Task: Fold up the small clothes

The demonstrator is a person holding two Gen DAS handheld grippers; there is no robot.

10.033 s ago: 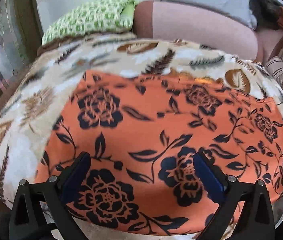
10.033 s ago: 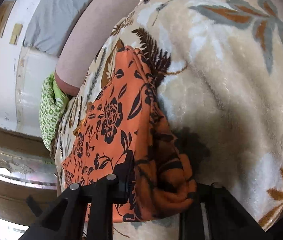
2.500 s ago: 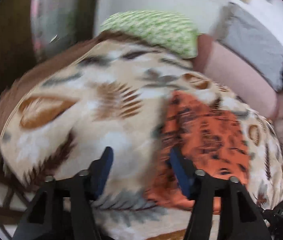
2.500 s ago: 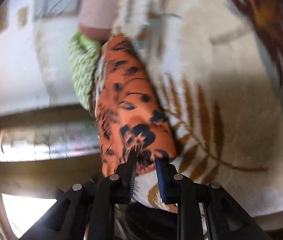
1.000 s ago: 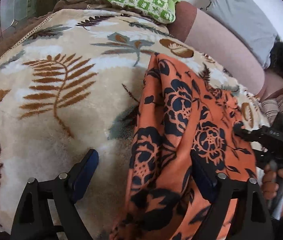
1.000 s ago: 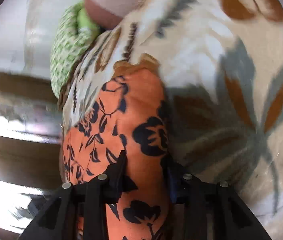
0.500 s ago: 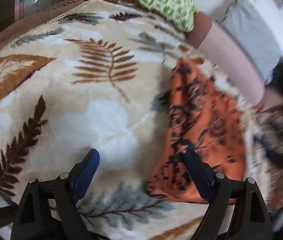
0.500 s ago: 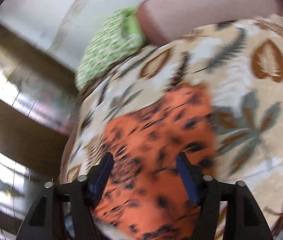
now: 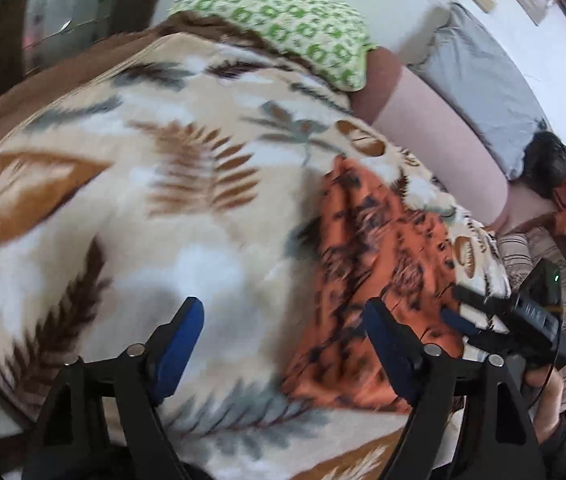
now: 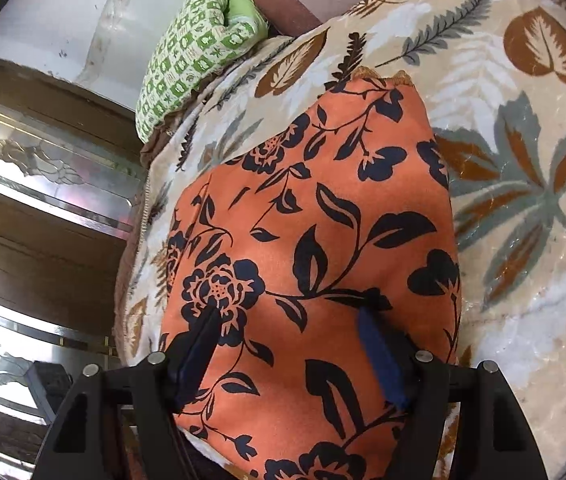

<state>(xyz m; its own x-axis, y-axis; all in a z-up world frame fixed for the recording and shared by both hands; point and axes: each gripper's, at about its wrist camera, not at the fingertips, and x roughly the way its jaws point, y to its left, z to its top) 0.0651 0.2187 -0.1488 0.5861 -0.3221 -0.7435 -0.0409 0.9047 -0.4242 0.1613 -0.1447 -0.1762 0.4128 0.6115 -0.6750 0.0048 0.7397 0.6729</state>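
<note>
- Orange cloth (image 10: 315,240) lies on the blanket (image 10: 523,128), folded to a long strip, running from the near edge toward the green pillow (image 10: 195,48) at the far end.
- Looks like a mid-fold pause: one lengthwise fold seems made, nothing gripped at this moment.
- Right gripper (image 10: 287,344) hovers over the near end of the cloth, jaws wide apart, blue pads (image 10: 379,356) holding nothing; contact with the fabric cannot be told.
- Left gripper (image 9: 279,344) hangs above bare blanket just left of the cloth, jaws also wide apart and empty; right pad near the cloth's left edge.
- In the left view the right gripper (image 9: 483,320) shows at the cloth's right side, near the blanket's near edge; view blurred.
- Next move likely calls for pinching the near end of the strip, one corner per gripper, and carrying it toward the far end to halve the length.
- Needs both jaws lowered onto the fabric edge, catching all layers, not the plush blanket beneath.
</note>
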